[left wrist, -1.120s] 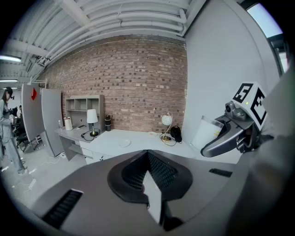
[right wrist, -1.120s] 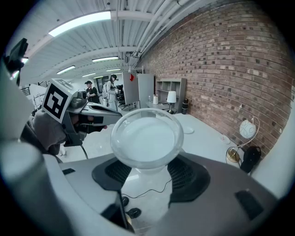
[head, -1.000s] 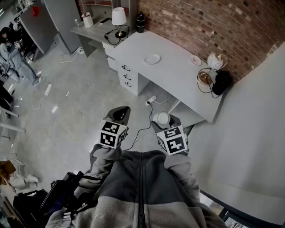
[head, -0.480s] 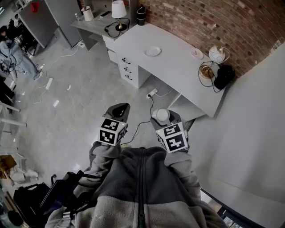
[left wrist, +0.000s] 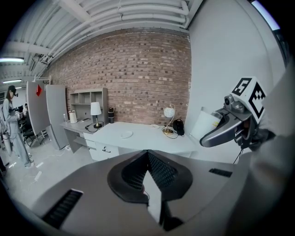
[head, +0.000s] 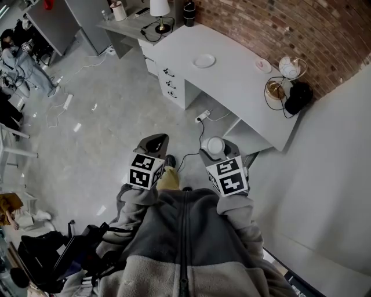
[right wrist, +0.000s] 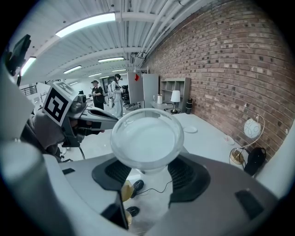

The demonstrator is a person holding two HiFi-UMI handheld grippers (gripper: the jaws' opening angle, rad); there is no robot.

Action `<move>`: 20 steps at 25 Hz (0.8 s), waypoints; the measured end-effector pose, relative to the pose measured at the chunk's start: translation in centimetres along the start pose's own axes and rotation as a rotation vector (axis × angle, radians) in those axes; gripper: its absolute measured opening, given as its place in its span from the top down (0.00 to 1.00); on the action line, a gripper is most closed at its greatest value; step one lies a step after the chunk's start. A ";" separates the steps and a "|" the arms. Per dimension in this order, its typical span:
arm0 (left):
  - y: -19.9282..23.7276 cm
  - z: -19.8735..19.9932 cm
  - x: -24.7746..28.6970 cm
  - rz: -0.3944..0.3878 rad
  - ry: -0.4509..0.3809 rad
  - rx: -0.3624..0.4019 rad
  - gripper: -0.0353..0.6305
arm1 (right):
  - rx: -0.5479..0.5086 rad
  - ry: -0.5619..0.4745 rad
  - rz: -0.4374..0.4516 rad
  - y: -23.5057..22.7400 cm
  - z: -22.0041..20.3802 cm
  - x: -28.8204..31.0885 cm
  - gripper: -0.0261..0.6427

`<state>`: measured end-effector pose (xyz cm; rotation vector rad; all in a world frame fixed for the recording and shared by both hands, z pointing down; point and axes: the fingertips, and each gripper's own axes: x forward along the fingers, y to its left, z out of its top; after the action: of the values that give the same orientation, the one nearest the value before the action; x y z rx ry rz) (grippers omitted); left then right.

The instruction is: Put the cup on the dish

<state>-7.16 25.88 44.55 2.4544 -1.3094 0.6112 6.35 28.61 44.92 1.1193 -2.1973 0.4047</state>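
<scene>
A clear plastic cup (head: 213, 146) sits upright between the jaws of my right gripper (head: 214, 153), which is shut on its base. In the right gripper view the cup (right wrist: 146, 138) fills the middle above the right gripper (right wrist: 148, 171). My left gripper (head: 155, 142) is held beside it, shut with nothing in it; its pads meet in the left gripper view (left wrist: 147, 154). A white dish (head: 204, 60) lies on the grey desk (head: 237, 98) ahead, well beyond both grippers. The dish (left wrist: 126, 134) also shows small in the left gripper view, and the dish (right wrist: 190, 130) in the right gripper view.
On the desk stand a table lamp (head: 160, 8), a dark tumbler (head: 189, 13), a second small dish (head: 263, 65), a globe lamp (head: 288, 66) and a black bag (head: 298, 97). A power strip (head: 202, 117) and cables lie on the floor. People (head: 17, 55) stand at far left.
The desk has drifted up and right in the head view. A shoe and trouser leg have come into view between the grippers. Both grippers hold as before.
</scene>
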 end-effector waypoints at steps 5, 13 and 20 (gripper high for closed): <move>2.4 0.8 1.5 0.010 -0.016 -0.010 0.94 | -0.012 0.003 -0.002 -0.8 1.4 2.0 0.58; 7.1 5.0 6.2 0.003 -0.066 -0.013 0.94 | -0.027 -0.010 -0.026 -4.2 6.1 5.9 0.59; 10.4 5.9 10.5 -0.012 -0.042 -0.027 0.94 | -0.003 0.018 -0.030 -7.3 7.8 9.9 0.59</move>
<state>-9.34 10.11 45.24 2.4644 -1.3091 0.5375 4.82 14.13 45.47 1.1414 -2.1625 0.3972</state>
